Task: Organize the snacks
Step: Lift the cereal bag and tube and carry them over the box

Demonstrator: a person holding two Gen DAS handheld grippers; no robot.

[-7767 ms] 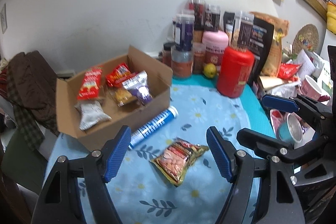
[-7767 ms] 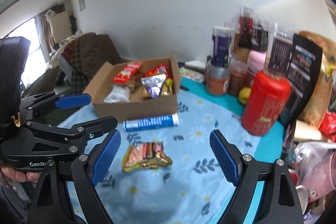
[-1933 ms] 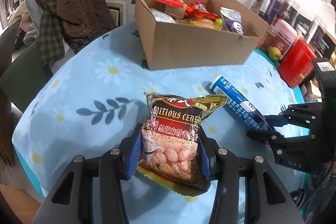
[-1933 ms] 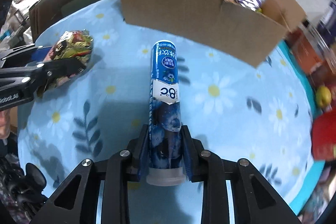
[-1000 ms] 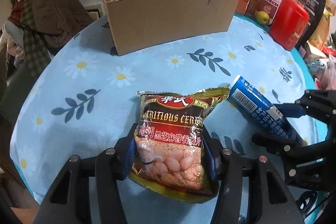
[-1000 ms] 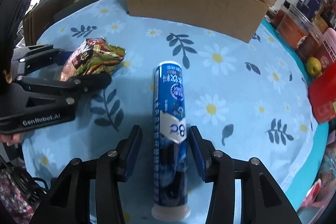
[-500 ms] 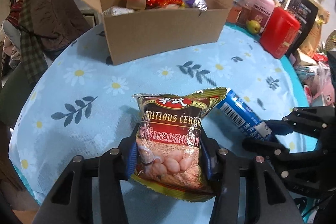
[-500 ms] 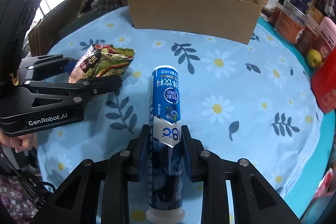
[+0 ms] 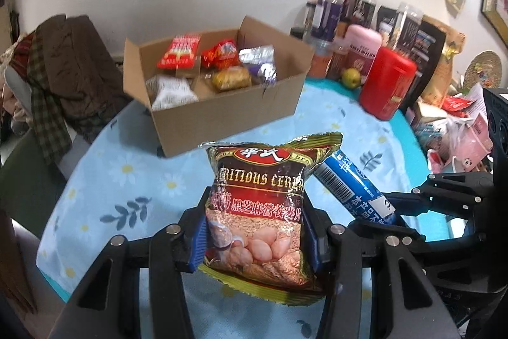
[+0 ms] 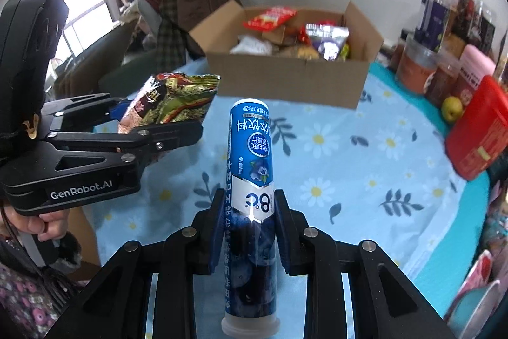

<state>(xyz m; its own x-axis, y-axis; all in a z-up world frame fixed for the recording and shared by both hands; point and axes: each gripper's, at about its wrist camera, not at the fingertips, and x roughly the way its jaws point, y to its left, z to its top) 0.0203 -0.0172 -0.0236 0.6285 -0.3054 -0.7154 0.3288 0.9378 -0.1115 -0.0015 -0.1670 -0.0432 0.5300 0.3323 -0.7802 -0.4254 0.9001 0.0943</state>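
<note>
Hand [image 10: 47,224] under left tongs [image 10: 158,116] shows only from the right wrist.

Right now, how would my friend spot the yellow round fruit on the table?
Find the cardboard box on the flowery blue tablecloth, then look right to the jars by the wall. There the big red canister stands, and the fruit sits just left of it: small, round, the only thing unwrapped.

Blue tube [image 10: 250,167], red-and-gold cereal packet [image 9: 258,205], brown cardboard box [image 9: 222,113], light-blue daisy-print tablecloth [image 10: 365,154]
</note>
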